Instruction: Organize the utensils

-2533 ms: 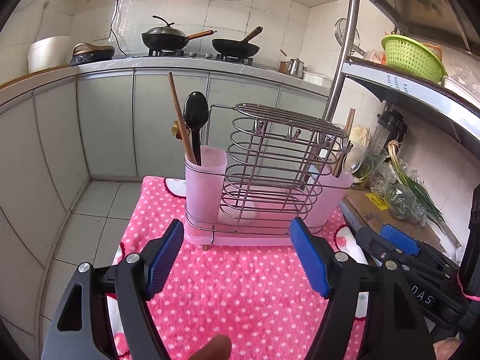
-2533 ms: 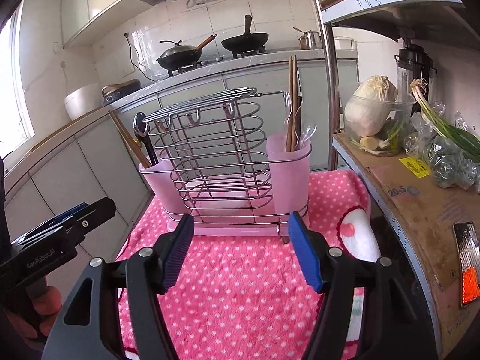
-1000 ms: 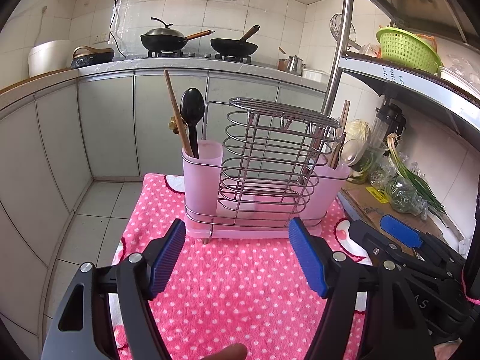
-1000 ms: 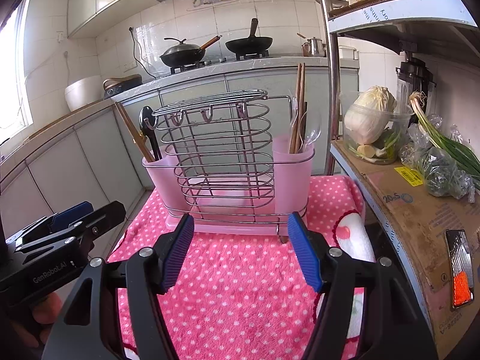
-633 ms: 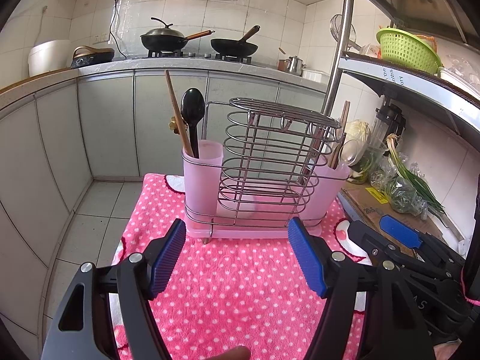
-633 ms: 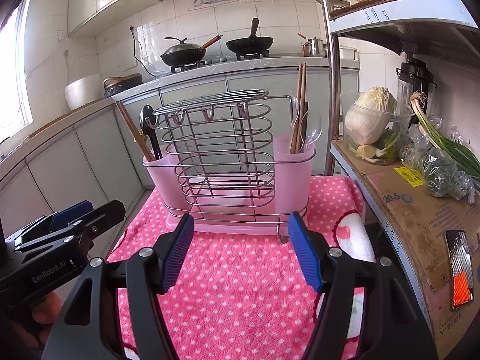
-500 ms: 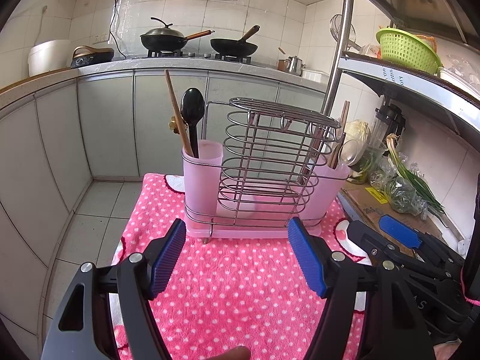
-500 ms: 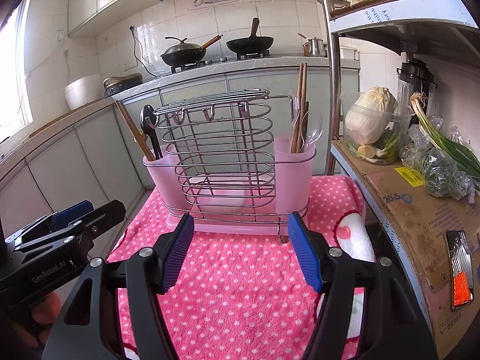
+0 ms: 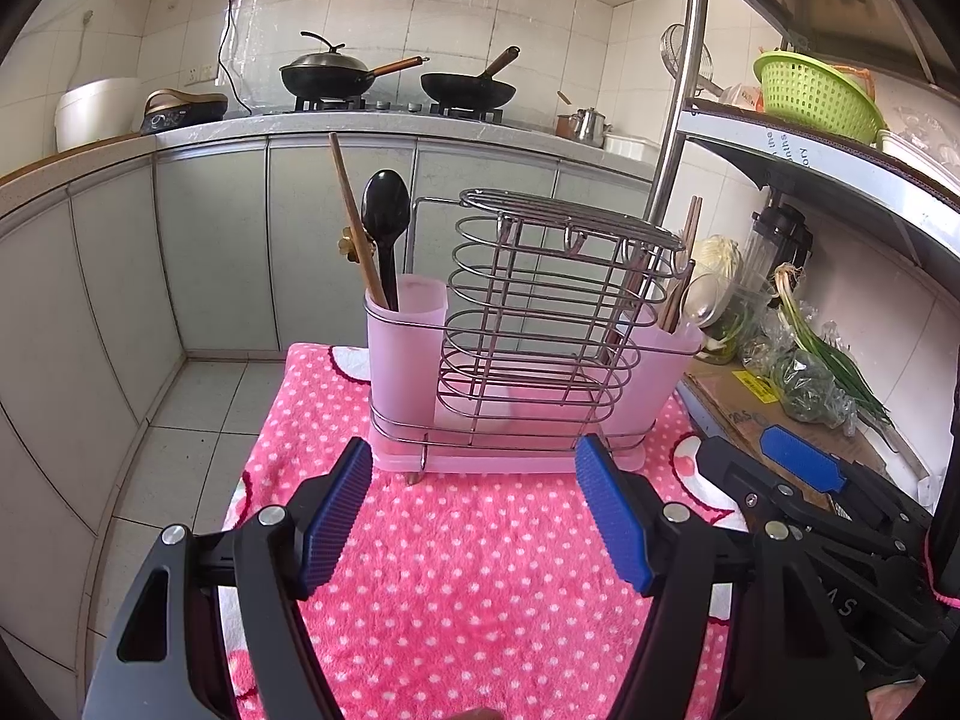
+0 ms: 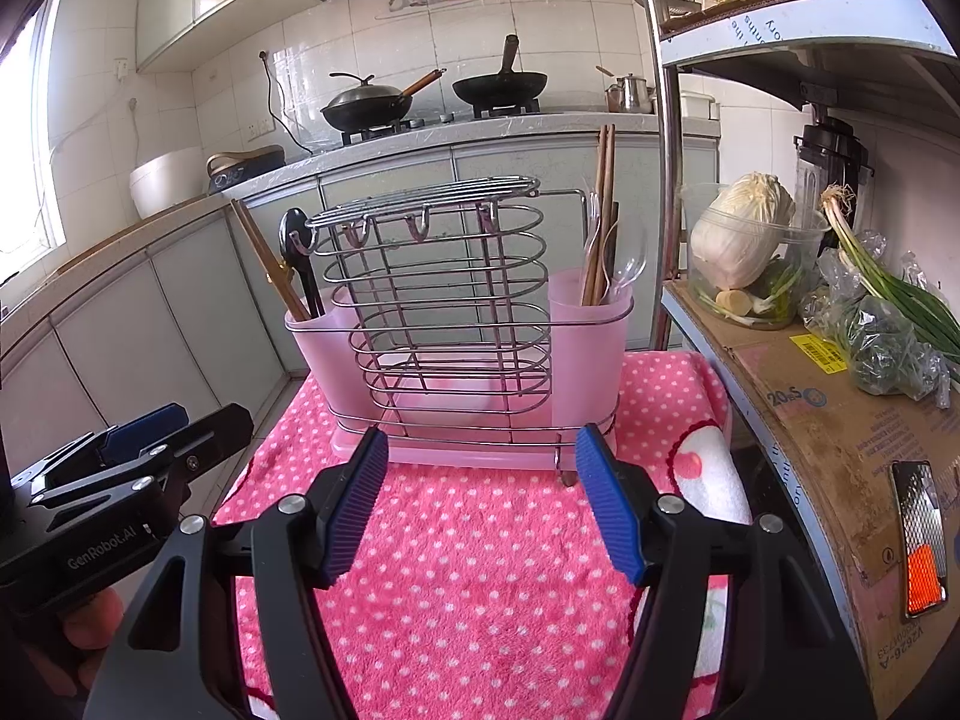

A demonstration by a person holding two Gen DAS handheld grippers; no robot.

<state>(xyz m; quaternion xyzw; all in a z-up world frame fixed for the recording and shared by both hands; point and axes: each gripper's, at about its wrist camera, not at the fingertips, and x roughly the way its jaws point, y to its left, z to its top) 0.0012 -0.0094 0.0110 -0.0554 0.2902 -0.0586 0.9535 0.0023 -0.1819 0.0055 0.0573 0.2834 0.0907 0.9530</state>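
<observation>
A pink utensil holder (image 9: 408,360) with a wire rack (image 9: 540,312) stands on a pink dotted towel (image 9: 468,570); it also shows in the right wrist view (image 10: 456,372). Its left cup holds a black spoon (image 9: 387,222) and wooden chopsticks (image 9: 354,222). Its right cup holds chopsticks (image 10: 603,210) and a clear spoon (image 10: 630,270). My left gripper (image 9: 474,510) is open and empty, in front of the holder. My right gripper (image 10: 483,498) is open and empty, also in front of it, to the right of the left one.
A metal shelf pole (image 9: 678,96) rises right of the holder. A cardboard-covered ledge (image 10: 840,420) at right carries cabbage in a tub (image 10: 744,240) and bagged greens (image 10: 888,336). A counter with woks (image 9: 336,69) runs behind. Tiled floor (image 9: 180,420) lies left of the towel.
Both grippers have drawn back slightly from the holder since 2.5 s ago. Over the last second nothing has visibly moved.
</observation>
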